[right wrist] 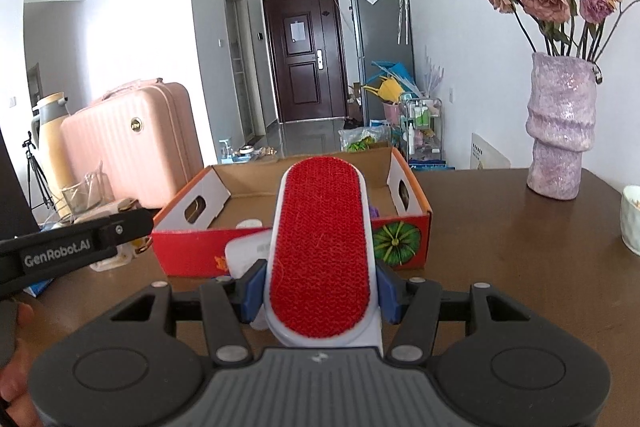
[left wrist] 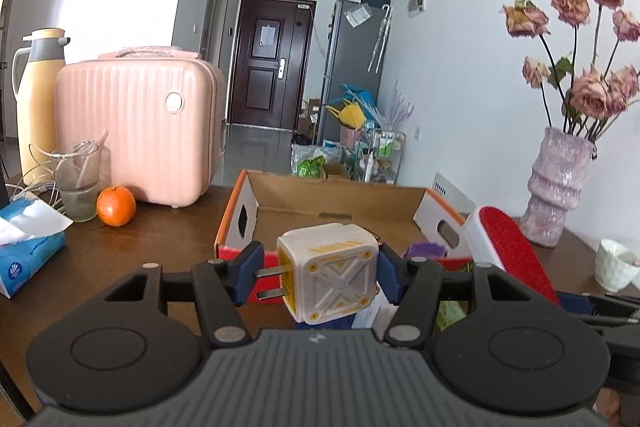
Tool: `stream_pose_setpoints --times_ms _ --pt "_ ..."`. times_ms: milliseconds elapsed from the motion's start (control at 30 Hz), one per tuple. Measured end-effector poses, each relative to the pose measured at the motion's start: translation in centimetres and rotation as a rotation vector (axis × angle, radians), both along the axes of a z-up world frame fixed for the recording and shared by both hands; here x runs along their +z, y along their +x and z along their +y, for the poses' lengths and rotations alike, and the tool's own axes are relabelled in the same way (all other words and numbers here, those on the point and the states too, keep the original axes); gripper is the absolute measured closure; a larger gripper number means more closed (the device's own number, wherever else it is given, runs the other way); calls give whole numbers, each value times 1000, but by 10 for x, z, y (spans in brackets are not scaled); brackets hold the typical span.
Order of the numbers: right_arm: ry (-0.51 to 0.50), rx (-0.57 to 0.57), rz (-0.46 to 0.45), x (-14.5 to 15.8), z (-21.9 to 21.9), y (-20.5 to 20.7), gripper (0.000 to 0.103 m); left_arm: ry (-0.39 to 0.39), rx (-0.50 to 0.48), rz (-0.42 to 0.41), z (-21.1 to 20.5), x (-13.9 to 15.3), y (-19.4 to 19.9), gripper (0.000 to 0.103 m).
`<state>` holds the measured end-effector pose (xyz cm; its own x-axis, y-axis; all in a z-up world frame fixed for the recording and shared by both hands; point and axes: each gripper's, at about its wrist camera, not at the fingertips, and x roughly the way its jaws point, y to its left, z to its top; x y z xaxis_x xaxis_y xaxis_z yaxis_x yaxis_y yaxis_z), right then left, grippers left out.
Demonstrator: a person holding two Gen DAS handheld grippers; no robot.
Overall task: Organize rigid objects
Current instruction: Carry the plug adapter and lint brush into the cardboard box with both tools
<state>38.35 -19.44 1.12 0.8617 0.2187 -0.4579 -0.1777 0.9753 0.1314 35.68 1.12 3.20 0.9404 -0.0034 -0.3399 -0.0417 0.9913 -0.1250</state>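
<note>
Carrying is the step in hand: left tongs are clenched on a white plug adapter, right tongs clenched on a red lint brush. Both loads hang above the table, the open cardboard box just ahead of each. Next, I judge, each pair must reach forward over the near wall, lower, then release.

Dark wooden table bears cardboard box, vase, suitcase, orange
</note>
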Motion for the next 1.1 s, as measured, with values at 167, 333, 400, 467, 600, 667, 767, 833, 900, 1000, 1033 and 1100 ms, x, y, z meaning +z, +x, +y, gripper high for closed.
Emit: stream_pose_setpoints --times_ms 167,333,400,467,600,667,767,833,900,1000,1033,1100 --pt "0 -3 -5 3 2 13 48 -7 8 -19 -3 6 11 43" --pt "2 -7 -16 7 5 25 48 -19 16 -26 -2 8 23 43" --pt "4 -7 -19 8 7 31 48 -22 20 -27 -2 8 29 43" --pt "12 -6 -17 9 8 38 48 -24 20 -25 -1 8 34 43" --pt "17 -1 -11 8 12 51 48 -25 27 -18 -1 6 47 43" --pt "15 -3 -8 8 14 57 48 -26 31 -16 0 5 54 43" --pt "13 -5 -2 7 15 68 48 -27 36 -14 0 5 64 43" --pt "8 -8 -1 7 16 74 48 -25 40 -14 -1 4 72 43" --pt "8 -12 1 7 16 81 48 -23 41 -10 -1 3 79 43" --pt "6 -19 8 6 15 93 48 -22 42 -4 -2 1 90 43" --pt "4 -20 11 5 16 98 48 -20 43 -3 -2 1 93 43" --pt "0 -19 16 4 16 105 48 -19 46 0 -2 -1 101 43"
